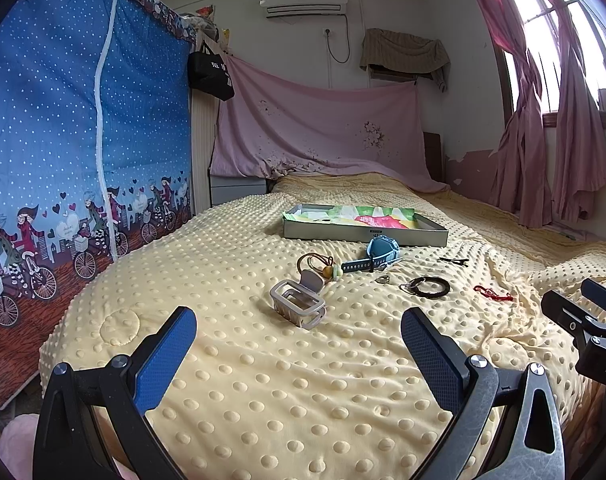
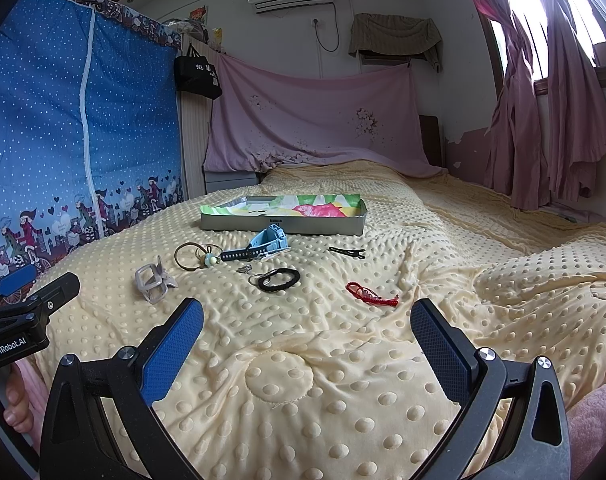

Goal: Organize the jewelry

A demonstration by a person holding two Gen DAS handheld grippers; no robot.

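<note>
Both spread wide, empty: left gripper point(image 1: 299, 330) directly facing hair claw point(image 1: 299, 304), nearest; right gripper point(image 2: 307, 322) nearer red bracelet point(image 2: 371, 295), long axis crosswise; tray point(image 1: 363, 236) beyond.

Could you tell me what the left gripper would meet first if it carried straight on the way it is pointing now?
Probably the grey hair claw: it lies on the blanket just ahead of the open left gripper, roughly centred between its fingers. The hair ties and blue watch come next. Depth is uncertain through the fisheye.
</note>
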